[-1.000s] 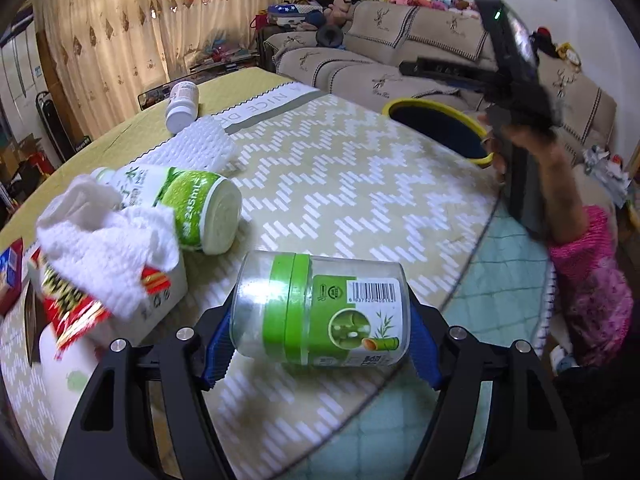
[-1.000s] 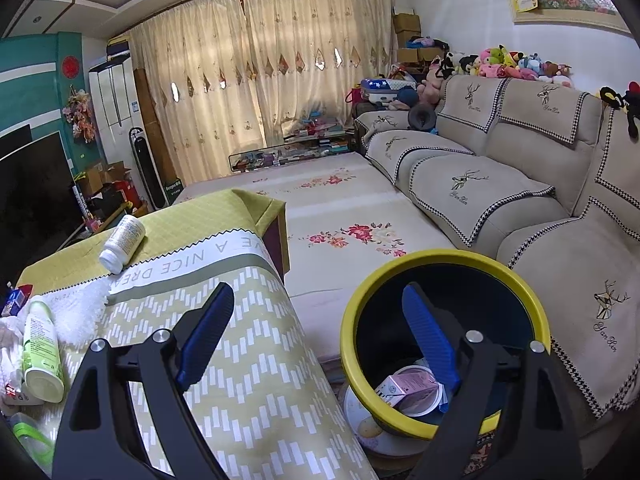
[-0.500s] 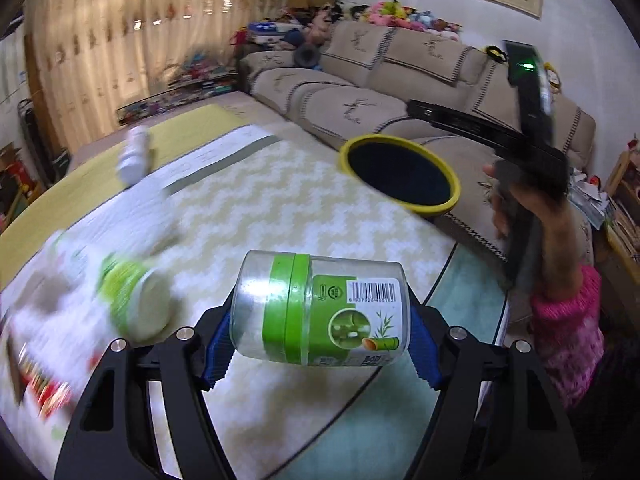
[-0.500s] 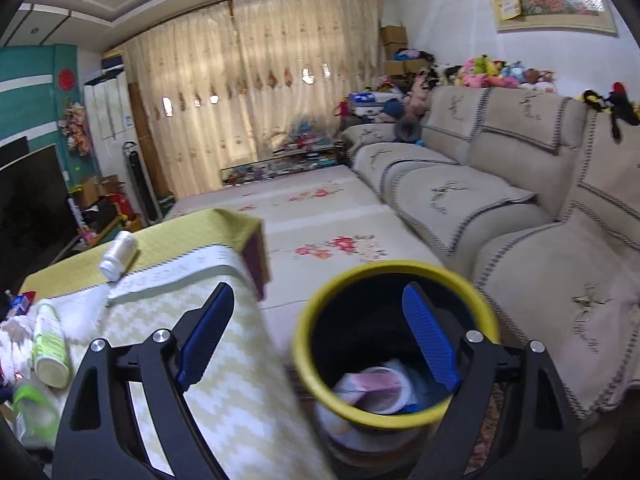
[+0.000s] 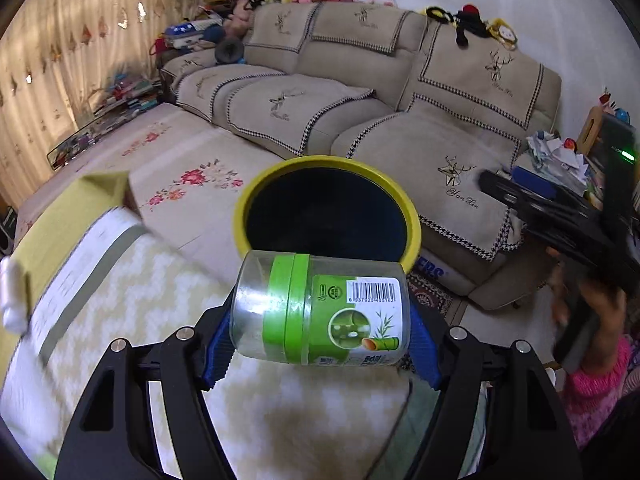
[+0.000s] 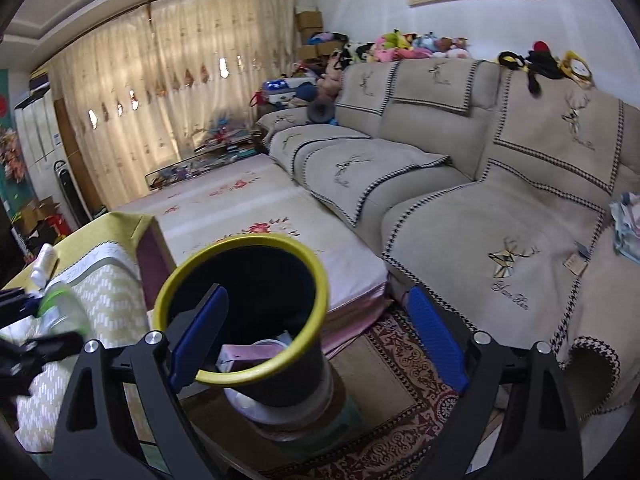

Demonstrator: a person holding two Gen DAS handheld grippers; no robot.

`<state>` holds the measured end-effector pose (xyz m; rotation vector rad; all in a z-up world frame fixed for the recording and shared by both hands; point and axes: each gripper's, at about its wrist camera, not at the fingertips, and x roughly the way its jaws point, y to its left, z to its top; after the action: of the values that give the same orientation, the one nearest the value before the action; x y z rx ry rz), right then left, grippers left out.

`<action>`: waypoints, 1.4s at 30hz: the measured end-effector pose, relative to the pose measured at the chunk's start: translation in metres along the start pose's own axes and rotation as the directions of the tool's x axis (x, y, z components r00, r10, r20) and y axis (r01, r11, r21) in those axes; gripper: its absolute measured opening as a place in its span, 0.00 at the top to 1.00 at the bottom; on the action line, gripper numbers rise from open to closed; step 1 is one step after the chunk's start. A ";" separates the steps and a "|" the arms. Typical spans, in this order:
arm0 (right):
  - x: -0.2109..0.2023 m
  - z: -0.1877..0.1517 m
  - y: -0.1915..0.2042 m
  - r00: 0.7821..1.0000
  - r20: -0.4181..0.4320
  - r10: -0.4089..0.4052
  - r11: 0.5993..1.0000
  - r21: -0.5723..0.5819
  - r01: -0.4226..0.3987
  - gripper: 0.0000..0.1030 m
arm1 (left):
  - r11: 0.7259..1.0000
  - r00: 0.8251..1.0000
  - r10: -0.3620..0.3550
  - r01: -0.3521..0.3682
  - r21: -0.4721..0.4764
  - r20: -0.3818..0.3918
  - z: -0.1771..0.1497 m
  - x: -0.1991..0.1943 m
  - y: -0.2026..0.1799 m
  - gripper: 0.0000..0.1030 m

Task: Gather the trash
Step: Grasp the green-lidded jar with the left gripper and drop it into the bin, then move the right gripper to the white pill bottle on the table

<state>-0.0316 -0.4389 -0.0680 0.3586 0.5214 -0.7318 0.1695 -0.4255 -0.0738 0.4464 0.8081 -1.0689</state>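
While the left gripper [image 5: 320, 340] clamps its blue pads [image 5: 218, 354] on both ends of a clear plastic jar [image 5: 320, 310], the jar rides sideways between them, green band and barcode label facing the camera, held up off the table [image 5: 280, 420]. Just ahead of the gripper and beyond the jar sits the trash bin [image 5: 412, 216], yellow rim, dark inside, its near edge hidden behind the jar. Below the gripper lies the zigzag-patterned cloth on the table, blurred. Off to the gripper's left, at the table's far edge, a white bottle [image 5: 12, 300] shows as a blur. Far to the right, the person's right hand [image 5: 580, 320] grips the handle of the other tool, pink sleeve below it.

Over on the right wrist view, the right gripper [image 6: 318, 340] hangs with its jaws spread wide and nothing between them. Directly ahead and a little left of its centre stands the same trash bin [image 6: 316, 272], and down inside it a pinkish carton [image 6: 240, 358] and a pale round lid or cup are visible. Left of this gripper, the jar [image 6: 66, 312] appears again as a blurred green-and-clear shape above the table [image 6: 108, 292], with the white bottle [image 6: 44, 266] lying farther back. Ahead and to the right stretches a beige sofa [image 6: 460, 200] with deer embroidery.
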 end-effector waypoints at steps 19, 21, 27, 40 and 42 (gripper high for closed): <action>0.003 0.001 -0.015 1.000 -0.013 0.008 0.999 0.038 -0.008 0.16 | 0.994 0.993 0.096 -0.091 -0.068 0.075 0.058 0.054 0.014 0.13; 0.005 -0.001 -0.008 0.999 -0.020 0.028 0.999 0.033 -0.027 0.16 | 0.990 0.984 0.118 -0.107 -0.090 0.136 0.045 0.021 0.015 0.09; 0.011 -0.006 0.026 0.996 -0.049 0.075 0.997 -0.014 -0.075 0.16 | 0.971 0.943 0.170 -0.110 -0.213 0.285 -0.010 -0.083 0.044 0.05; 0.010 0.005 0.161 0.967 -0.071 0.246 0.951 -0.176 -0.255 0.15 | 0.751 0.735 0.610 -0.418 -0.510 0.296 -0.150 -0.278 0.163 0.05; 0.011 0.011 0.185 0.956 -0.077 0.281 0.936 -0.196 -0.291 0.15 | 0.698 0.705 0.656 -0.431 -0.573 0.269 -0.174 -0.293 0.186 0.05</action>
<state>0.1099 -0.3223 -0.0414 0.2523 0.5706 -0.3831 0.2025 -0.0529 0.0292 -0.0049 0.4236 -0.3322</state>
